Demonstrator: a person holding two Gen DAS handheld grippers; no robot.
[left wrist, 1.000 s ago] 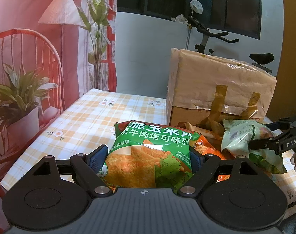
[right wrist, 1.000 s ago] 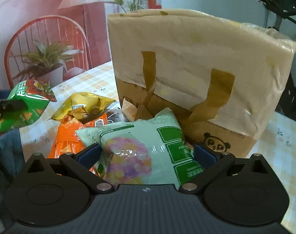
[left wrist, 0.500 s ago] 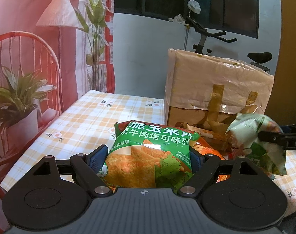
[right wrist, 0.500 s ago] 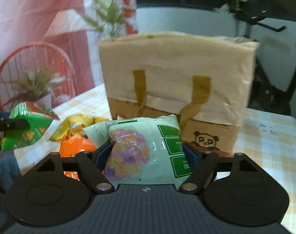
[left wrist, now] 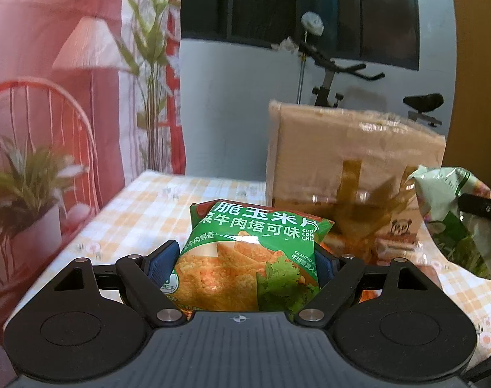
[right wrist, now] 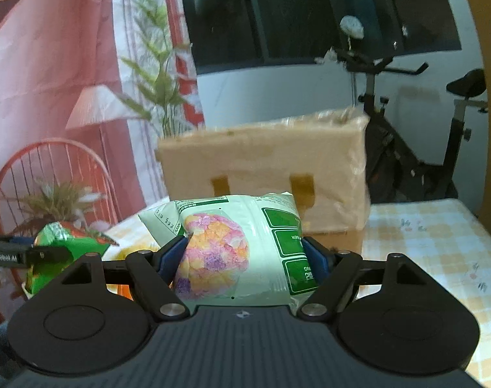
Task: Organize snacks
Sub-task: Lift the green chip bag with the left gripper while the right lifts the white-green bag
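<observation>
Both grippers gripping snack packs in front of paper bag (right wrist: 265, 174).
Left gripper (left wrist: 245, 258) clamps corn chips (left wrist: 248, 258), right gripper (right wrist: 242, 258) clamps pale green pack (right wrist: 239, 249); bag mouth blurred, probably open: lift clear above rim, drop one at a time.

The green corn-chip bag (left wrist: 248, 258) and the pale green snack bag (right wrist: 239, 249) are glossy plastic film, catching the light. The brown bag (right wrist: 265, 168) looks like matt paper under crinkly clear wrap, and the checked tablecloth (left wrist: 155, 210) seems smooth.
</observation>
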